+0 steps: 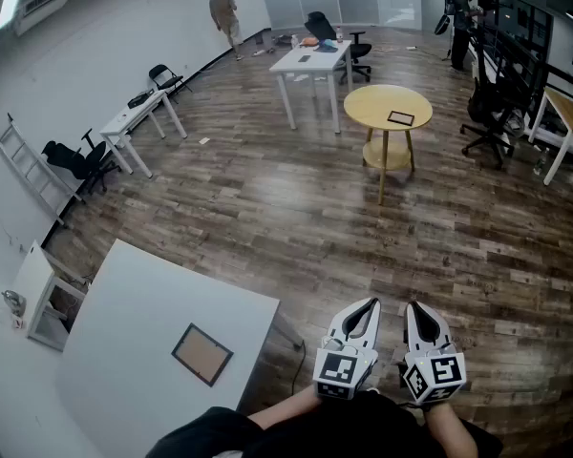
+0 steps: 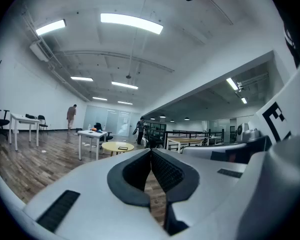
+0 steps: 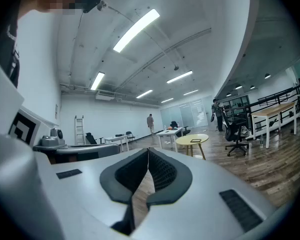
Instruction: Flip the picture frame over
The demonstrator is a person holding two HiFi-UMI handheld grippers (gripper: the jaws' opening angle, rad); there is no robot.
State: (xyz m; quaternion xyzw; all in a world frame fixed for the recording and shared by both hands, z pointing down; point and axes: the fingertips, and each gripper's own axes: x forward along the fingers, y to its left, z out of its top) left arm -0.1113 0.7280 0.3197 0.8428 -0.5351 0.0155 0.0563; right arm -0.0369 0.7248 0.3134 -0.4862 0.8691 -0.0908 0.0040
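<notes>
A picture frame (image 1: 201, 354) with a dark border and a brown face lies flat on the white table (image 1: 124, 313) at the lower left. A second small dark frame (image 1: 400, 118) rests on the round yellow table (image 1: 388, 106) across the room; this dark frame (image 3: 195, 140) also shows in the right gripper view. My left gripper (image 1: 371, 303) and right gripper (image 1: 411, 305) are held side by side, level, close to my body and right of the white table, far from both frames. The left gripper (image 2: 151, 150) and right gripper (image 3: 148, 149) are both shut with nothing between the pads.
Wooden floor lies between me and the yellow table (image 2: 117, 147). Farther off are a white desk (image 1: 311, 63), office chairs (image 1: 487, 113), a small white table (image 1: 138, 117) and a ladder (image 1: 29, 170) by the left wall. Two people (image 1: 226, 12) stand at the far end.
</notes>
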